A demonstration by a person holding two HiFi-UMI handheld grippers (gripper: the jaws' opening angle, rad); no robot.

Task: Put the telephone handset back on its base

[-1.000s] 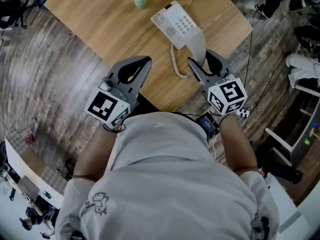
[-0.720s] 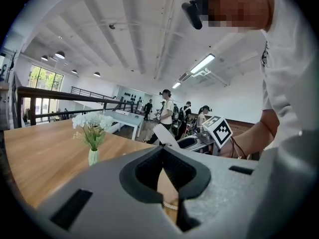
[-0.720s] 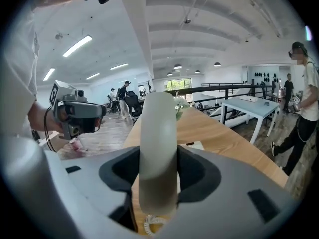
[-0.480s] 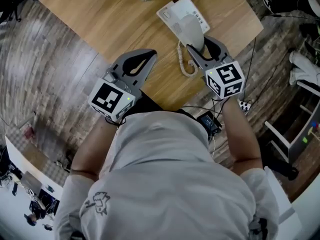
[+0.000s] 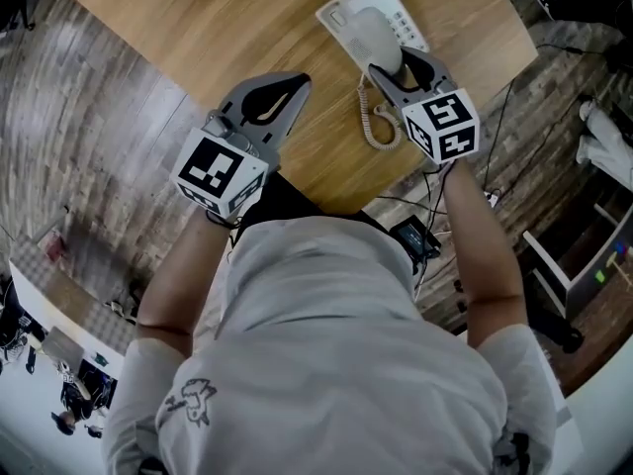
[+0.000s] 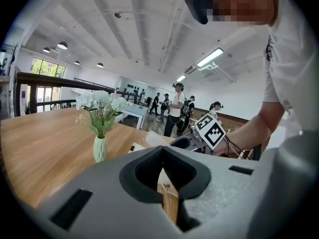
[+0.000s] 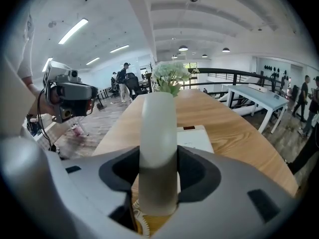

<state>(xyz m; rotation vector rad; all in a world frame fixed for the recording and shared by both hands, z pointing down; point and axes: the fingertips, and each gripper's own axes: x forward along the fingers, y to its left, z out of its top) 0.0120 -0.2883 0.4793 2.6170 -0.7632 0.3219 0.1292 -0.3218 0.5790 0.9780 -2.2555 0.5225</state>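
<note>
Right gripper view: handset [image 7: 158, 148] lengthwise along the right tongs [image 7: 158, 183], toward base [image 7: 194, 138].

The right tool [image 5: 404, 65] and left tool [image 5: 289, 89] are grey, each cube patterned with black-and-white squares. Between the right tool's jaws the handset [image 7: 158, 133] is off-white. Ahead, the base [image 7: 195, 139] is white with a dark-red mark. Below the tool, the cord [image 5: 376, 127] is cream and the desk [image 5: 198, 28] pale wood grain.

Nothing legible anywhere; print on the telephone base [image 5: 338, 18] is too small.
</note>
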